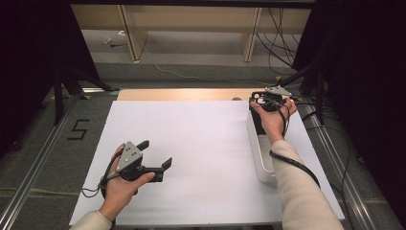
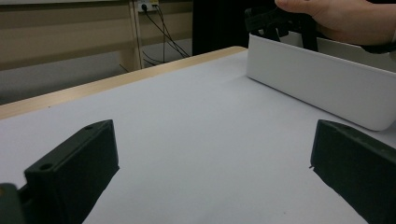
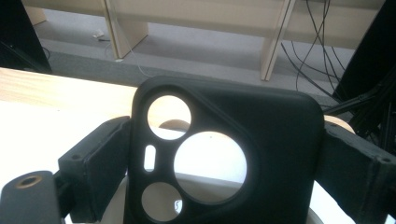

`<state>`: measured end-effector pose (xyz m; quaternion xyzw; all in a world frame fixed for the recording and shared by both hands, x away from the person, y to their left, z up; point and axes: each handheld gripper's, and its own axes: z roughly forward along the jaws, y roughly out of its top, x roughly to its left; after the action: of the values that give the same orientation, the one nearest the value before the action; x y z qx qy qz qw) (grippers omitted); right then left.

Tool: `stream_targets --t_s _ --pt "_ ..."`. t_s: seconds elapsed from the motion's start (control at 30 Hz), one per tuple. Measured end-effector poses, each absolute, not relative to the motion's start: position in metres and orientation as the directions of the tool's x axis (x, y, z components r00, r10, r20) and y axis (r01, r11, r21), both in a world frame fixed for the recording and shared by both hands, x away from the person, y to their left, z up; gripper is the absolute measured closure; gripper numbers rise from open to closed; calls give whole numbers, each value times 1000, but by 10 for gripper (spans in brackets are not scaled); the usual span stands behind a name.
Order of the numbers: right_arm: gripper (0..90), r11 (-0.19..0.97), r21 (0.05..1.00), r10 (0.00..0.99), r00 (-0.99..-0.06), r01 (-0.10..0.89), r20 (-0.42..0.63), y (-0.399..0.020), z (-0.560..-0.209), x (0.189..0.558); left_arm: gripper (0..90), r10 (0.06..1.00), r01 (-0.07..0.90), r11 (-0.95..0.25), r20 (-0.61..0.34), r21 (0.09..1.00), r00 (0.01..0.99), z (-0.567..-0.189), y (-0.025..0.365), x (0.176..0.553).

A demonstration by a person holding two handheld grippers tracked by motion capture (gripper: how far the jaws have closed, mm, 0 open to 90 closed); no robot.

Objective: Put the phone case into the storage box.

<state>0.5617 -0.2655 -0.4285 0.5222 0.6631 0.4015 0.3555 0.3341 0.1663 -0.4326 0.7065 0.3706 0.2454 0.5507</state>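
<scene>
A black phone case [image 3: 280,154] with round camera cut-outs stands upright between the jaws of my right gripper [image 1: 265,101], and both fingers [image 3: 100,158] press on its sides. In the high view the phone case [image 1: 256,120] hangs over the far end of a long white bin [image 1: 262,158] at the table's right. My left gripper [image 1: 155,153] rests low over the near-left part of the white sheet [image 1: 206,139], jaws wide apart with nothing between them. The left gripper view looks between its jaws across the sheet to the bin [image 2: 317,84] and the right hand [image 2: 336,18].
The white sheet covers a wooden table whose bare edge [image 1: 182,94] shows at the back. Beyond it are light wooden shelf legs [image 1: 131,33] and loose cables [image 1: 282,43] on the floor. A taped "5" [image 1: 78,129] marks the floor at left.
</scene>
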Motion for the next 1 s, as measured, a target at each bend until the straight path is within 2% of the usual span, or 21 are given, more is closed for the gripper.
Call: stream_targets --t_s 1.0 --pt "12 145 900 974 -220 410 -57 -265 -429 562 2 794 255 -121 -61 959 605 -433 166 334"
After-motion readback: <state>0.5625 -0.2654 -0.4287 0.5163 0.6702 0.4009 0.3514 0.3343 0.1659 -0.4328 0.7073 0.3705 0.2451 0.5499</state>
